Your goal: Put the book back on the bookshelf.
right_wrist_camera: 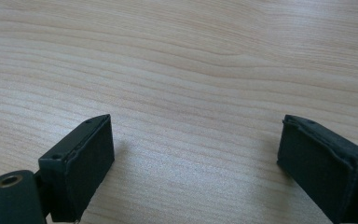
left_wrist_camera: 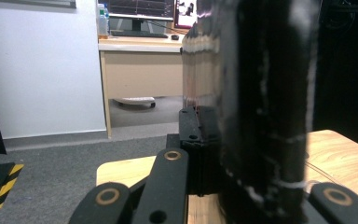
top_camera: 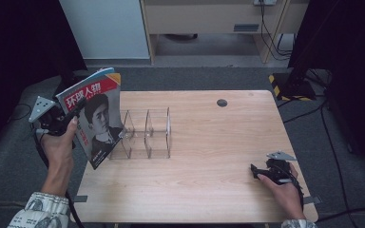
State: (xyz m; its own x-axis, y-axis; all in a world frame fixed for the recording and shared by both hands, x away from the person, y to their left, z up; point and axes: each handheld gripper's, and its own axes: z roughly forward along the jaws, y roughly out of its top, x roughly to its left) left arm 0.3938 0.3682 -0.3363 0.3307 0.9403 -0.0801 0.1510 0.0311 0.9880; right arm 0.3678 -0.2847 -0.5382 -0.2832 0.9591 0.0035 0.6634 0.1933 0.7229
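Note:
A magazine (top_camera: 97,118) with a red title band and a portrait on its cover is held upright and tilted above the table's left edge. My left gripper (top_camera: 73,114) is shut on its left edge. In the left gripper view the magazine's dark edge (left_wrist_camera: 261,116) stands between the jaws, close to the lens. A clear acrylic rack (top_camera: 147,133) with several slots stands on the table just right of the magazine. My right gripper (top_camera: 254,171) rests low on the table's front right, open; in its own view the right gripper (right_wrist_camera: 196,154) has bare wood between its pads.
The wooden table (top_camera: 209,142) has a round cable hole (top_camera: 222,102) near its far edge. Grey carpet surrounds it. A white panel (top_camera: 105,28) and a desk (top_camera: 209,19) stand behind, with cables and a black stand base (top_camera: 294,88) at the far right.

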